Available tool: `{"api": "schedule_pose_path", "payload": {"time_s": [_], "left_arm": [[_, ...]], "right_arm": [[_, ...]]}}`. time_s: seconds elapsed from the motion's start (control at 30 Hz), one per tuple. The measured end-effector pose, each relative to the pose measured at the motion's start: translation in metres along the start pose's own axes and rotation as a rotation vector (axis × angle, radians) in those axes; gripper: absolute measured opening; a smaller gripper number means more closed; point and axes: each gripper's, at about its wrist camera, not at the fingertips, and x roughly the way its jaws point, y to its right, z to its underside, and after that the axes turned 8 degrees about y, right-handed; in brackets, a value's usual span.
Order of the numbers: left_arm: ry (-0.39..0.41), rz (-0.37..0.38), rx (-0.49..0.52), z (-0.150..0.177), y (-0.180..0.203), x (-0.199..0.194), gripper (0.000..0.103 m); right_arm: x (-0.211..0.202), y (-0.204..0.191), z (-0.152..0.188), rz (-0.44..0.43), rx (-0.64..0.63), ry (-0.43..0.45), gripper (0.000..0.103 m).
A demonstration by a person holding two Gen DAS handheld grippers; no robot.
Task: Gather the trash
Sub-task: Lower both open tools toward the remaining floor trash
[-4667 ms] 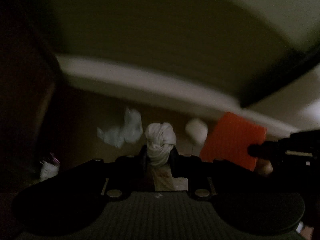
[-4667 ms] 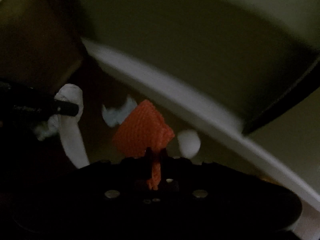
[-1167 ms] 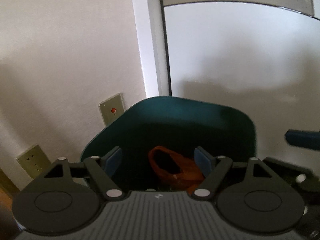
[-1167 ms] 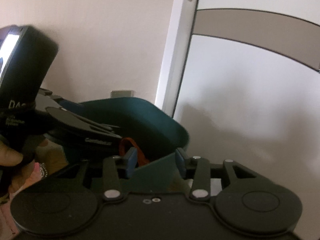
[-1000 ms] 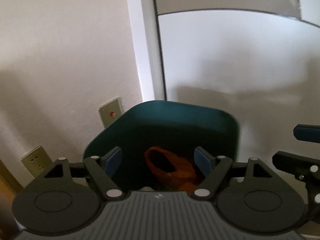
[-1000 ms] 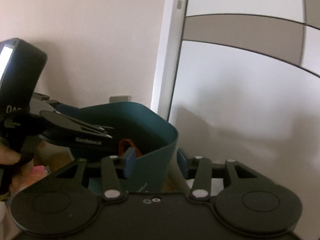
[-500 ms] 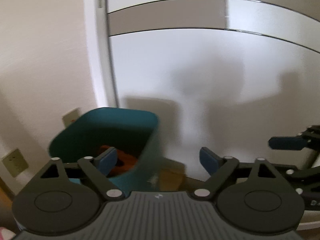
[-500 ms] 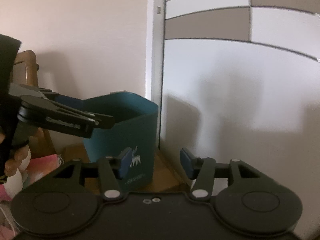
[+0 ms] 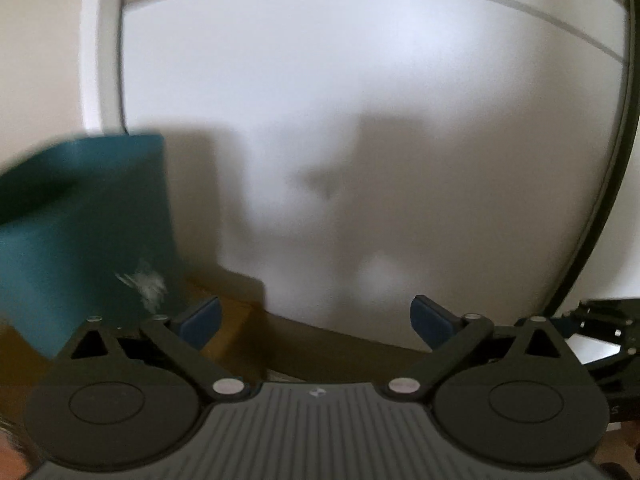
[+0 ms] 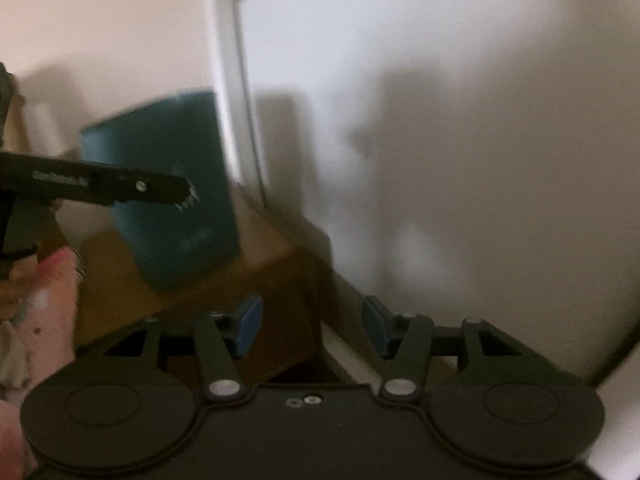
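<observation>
Teal bin [image 10: 176,200], white print; blue fingertips [image 9: 200,320]

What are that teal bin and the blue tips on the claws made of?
The bin looks like matte moulded plastic: smooth, even colour, white print. The tips look like soft rubber, dull and unshiny, though blur leaves it open.

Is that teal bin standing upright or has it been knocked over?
Upright. The teal bin stands on its base on the wooden surface, rim on top, beside the white wall. Its inside is out of sight.

The bin [image 10: 172,196] stands on the floor [image 10: 248,272] at ten o'clock, against the wall [image 10: 100,40], the door [image 10: 460,120] to its right.
</observation>
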Motion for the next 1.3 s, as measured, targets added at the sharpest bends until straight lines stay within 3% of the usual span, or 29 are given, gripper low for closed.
{"api": "schedule_pose_path", "payload": {"time_s": [0.27, 0.4, 0.67, 0.83, 1.0, 1.3], "left_arm": [[-0.151, 0.025, -0.073, 0.081, 0.001, 0.115, 0.101], [-0.276, -0.006, -0.095, 0.13, -0.007, 0.178, 0.101], [-0.424, -0.075, -0.058, 0.229, -0.013, 0.281, 0.101], [-0.503, -0.059, 0.0, 0.286, -0.007, 0.325, 0.101], [-0.625, -0.013, -0.003, 0.345, 0.012, 0.359, 0.101], [-0.921, -0.03, -0.215, 0.45, 0.044, 0.421, 0.101]], "right_arm": [[0.069, 0.053, 0.096, 0.07, 0.048, -0.177, 0.055], [0.109, 0.072, 0.14, 0.083, 0.079, -0.262, 0.054], [0.181, 0.107, 0.224, 0.137, 0.147, -0.433, 0.054], [0.226, 0.128, 0.277, 0.2, 0.205, -0.53, 0.054], [0.262, 0.151, 0.32, 0.241, 0.214, -0.588, 0.054], [0.314, 0.165, 0.389, 0.221, 0.15, -0.672, 0.054]]}}
